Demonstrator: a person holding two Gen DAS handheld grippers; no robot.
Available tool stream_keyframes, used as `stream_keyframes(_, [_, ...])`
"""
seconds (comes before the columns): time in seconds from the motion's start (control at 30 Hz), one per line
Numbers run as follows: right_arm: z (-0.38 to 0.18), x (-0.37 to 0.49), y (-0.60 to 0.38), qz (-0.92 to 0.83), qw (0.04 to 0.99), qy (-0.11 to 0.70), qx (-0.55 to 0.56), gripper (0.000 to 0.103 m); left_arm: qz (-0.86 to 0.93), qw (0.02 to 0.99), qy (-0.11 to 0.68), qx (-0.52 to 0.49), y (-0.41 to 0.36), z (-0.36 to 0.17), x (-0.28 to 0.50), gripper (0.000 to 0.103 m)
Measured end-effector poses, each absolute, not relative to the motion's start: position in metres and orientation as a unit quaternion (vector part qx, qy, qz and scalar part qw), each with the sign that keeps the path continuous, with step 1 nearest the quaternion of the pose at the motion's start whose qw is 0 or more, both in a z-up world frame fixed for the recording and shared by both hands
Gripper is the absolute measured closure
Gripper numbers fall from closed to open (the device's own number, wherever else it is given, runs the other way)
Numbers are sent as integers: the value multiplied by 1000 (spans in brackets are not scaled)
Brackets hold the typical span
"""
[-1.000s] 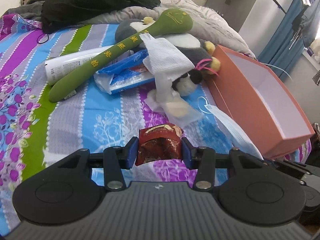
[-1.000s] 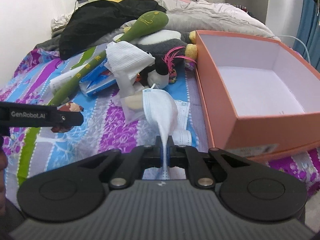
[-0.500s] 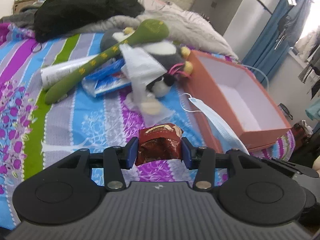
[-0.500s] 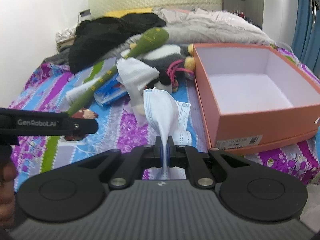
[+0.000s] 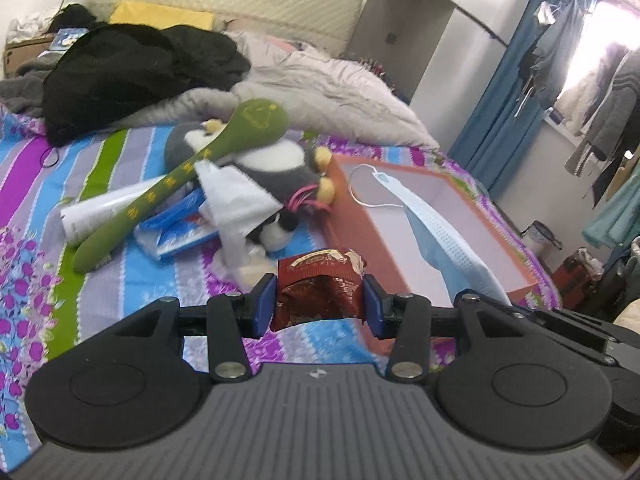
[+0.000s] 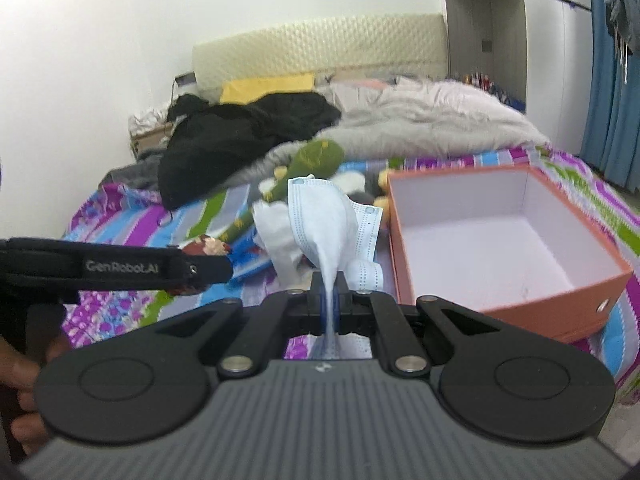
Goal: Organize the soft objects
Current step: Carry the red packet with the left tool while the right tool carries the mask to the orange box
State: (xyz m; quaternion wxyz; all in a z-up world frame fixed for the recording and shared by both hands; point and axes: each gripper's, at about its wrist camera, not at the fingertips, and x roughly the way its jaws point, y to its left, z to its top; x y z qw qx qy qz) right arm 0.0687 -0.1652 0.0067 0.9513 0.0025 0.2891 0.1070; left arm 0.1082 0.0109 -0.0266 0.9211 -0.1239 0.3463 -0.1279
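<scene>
Left claw: the left claw (image 5: 319, 303) pinches a crumpled red snack packet (image 5: 318, 288) between its blue pads, jaws part-way apart around it.
Right claw: the right claw (image 6: 329, 297) is pressed together on a pale blue face mask (image 6: 324, 216), which stands up from the jaws and flops over at the top.
What has changed: a second ago both claws sat low over the striped bedsheet (image 5: 120, 280); now both are raised well clear of the bed, and the mask, then trailing on the sheet, hangs free of it. In the left wrist view the mask's ear loop (image 5: 368, 188) shows against the box opening.
Grip: neither hold has altered over the second; packet and mask sit the same in their jaws.
Box: the orange box (image 6: 552, 300) lies open and empty on the right side of the bed, near the mask.
Still on the bed: the penguin plush (image 5: 272, 168), the green massage hammer (image 5: 188, 172), a white cloth (image 5: 236, 204), a blue wipes pack (image 5: 176, 232) and a white tube (image 5: 104, 208), heaped together left of the box.
Meaning for the task: both items look lifted and ready to carry over the box; the drop is not yet made, and the heap remains to be sorted.
Risk: the limp mask may catch on the box's near wall.
</scene>
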Motion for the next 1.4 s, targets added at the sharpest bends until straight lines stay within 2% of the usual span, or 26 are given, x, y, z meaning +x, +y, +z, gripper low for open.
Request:
stream_keyframes(0.37, [38,85,-205,69,965,254,4,96,-180,922,325,-105,-35,4,136,52])
stream_keyframes(0.67, [34,135,-268,6,959,282,31,96,-236,906,344,-74,-109,3,196,51])
stream_keyframes(1.03, [-7,204,-331,-56,933,355,31,96,-254,858,444,-52,-187,-60,295,51])
stream_keyframes(1.4, [-63,246,-359,-68,889,450,57,96,-230,828,512,6,-221,-102,341,51])
